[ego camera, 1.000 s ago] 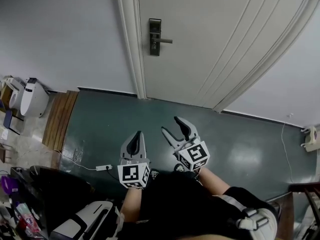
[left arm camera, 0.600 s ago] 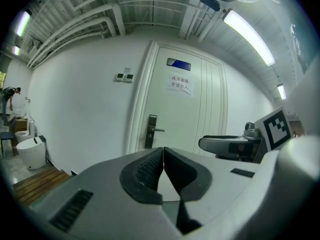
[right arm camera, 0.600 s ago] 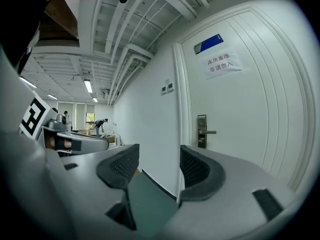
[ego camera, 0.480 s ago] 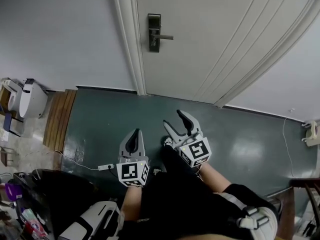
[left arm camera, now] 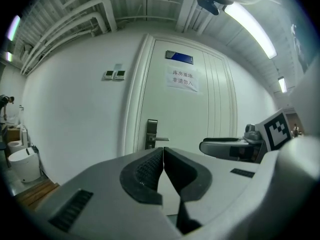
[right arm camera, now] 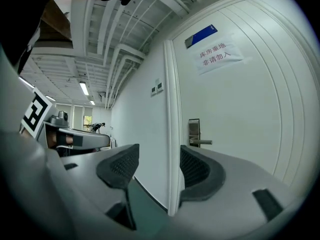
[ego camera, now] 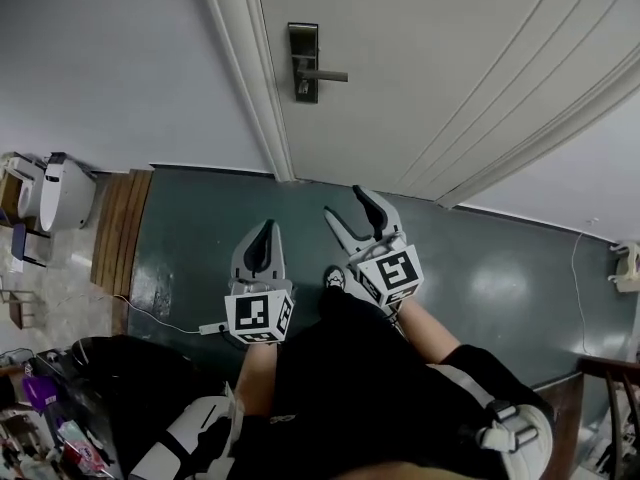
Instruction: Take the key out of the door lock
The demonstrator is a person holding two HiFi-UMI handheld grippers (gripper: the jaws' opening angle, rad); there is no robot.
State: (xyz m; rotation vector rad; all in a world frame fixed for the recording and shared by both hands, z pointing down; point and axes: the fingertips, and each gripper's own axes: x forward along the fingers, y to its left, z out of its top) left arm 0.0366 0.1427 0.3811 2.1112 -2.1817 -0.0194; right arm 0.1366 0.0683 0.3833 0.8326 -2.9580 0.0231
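The white door point(ego camera: 450, 58) stands shut ahead, with a dark lock plate point(ego camera: 303, 61) and lever handle point(ego camera: 326, 75) near its left edge. The lock plate point(left arm camera: 151, 133) is small and far off in the left gripper view, and likewise the lock plate point(right arm camera: 194, 132) in the right gripper view. No key can be made out at this distance. My left gripper point(ego camera: 265, 228) hangs over the green floor, shut and empty, its pads meeting point(left arm camera: 163, 153). My right gripper point(ego camera: 351, 211) is beside it, open and empty point(right arm camera: 159, 160). Both are well short of the door.
A white door frame point(ego camera: 250, 88) runs left of the lock. A white appliance point(ego camera: 62, 193) and wooden strip point(ego camera: 118, 230) lie at the left. A power strip point(ego camera: 211, 328) with cable lies on the floor. A paper notice point(left arm camera: 182, 78) hangs on the door.
The view has moved nearer the door, and the lock now sits a little further left and higher. Both grippers have moved slightly forward. Their jaws have not changed.
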